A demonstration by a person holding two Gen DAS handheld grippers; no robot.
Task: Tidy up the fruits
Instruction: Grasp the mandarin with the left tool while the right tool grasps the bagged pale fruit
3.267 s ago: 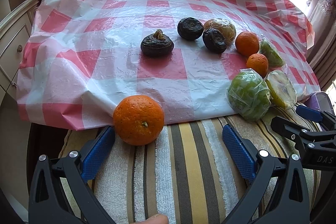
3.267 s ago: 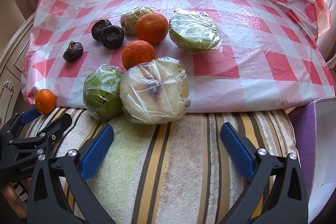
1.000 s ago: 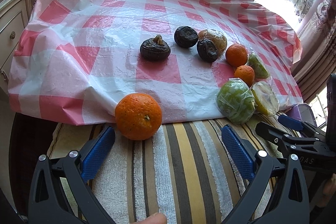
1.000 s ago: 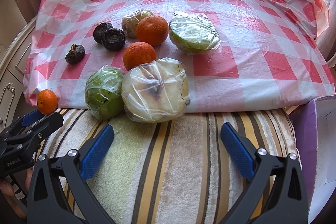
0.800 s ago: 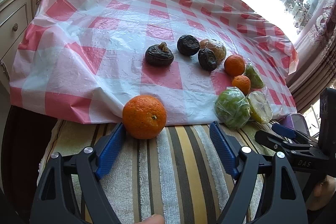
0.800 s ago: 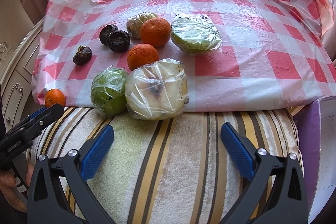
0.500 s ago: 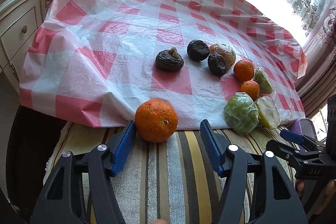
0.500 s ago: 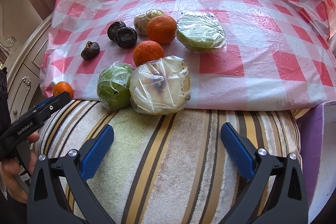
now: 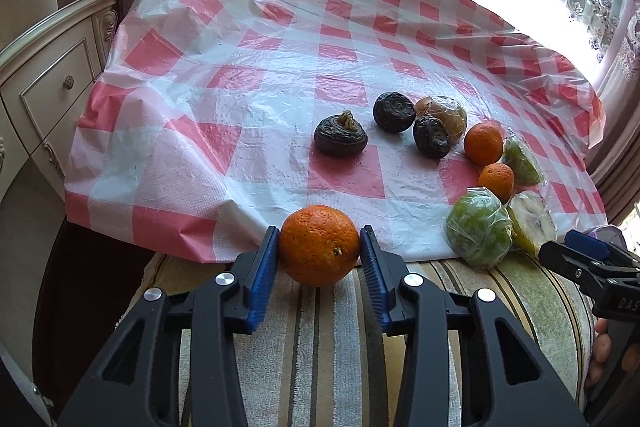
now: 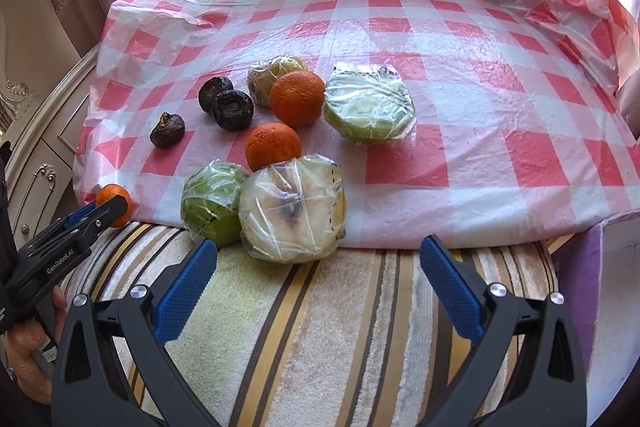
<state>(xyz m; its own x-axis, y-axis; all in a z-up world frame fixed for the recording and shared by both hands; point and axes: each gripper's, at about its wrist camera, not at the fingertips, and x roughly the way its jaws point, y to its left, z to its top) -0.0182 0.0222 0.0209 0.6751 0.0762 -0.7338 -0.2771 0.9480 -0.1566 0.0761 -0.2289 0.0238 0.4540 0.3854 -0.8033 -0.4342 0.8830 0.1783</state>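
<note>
An orange (image 9: 316, 255) rests on the striped towel (image 9: 332, 355) at the near edge of the red-checked plastic cloth (image 9: 248, 87). My left gripper (image 9: 319, 241) is shut on it, one blue pad pressing each side; the right wrist view shows the orange (image 10: 116, 197) behind the left gripper (image 10: 102, 213). My right gripper (image 10: 318, 247) stands open over the towel, nothing between its fingers, just short of a wrapped pale fruit (image 10: 294, 209) and a wrapped green fruit (image 10: 212, 203). Two more oranges (image 10: 273, 147) (image 10: 297, 98) lie behind.
Three dark wrinkled fruits (image 9: 341, 137) (image 9: 394, 111) (image 9: 431, 137) and other wrapped fruits (image 10: 370, 109) (image 10: 276, 75) lie mid-cloth. A cream drawer cabinet (image 9: 48, 83) stands left; a purple box (image 10: 580, 267) sits at the right edge. Curtains and a bright window are behind.
The left gripper moved forward around the orange and its jaws closed from wide open onto it. The right gripper stayed open and tilted only slightly.
</note>
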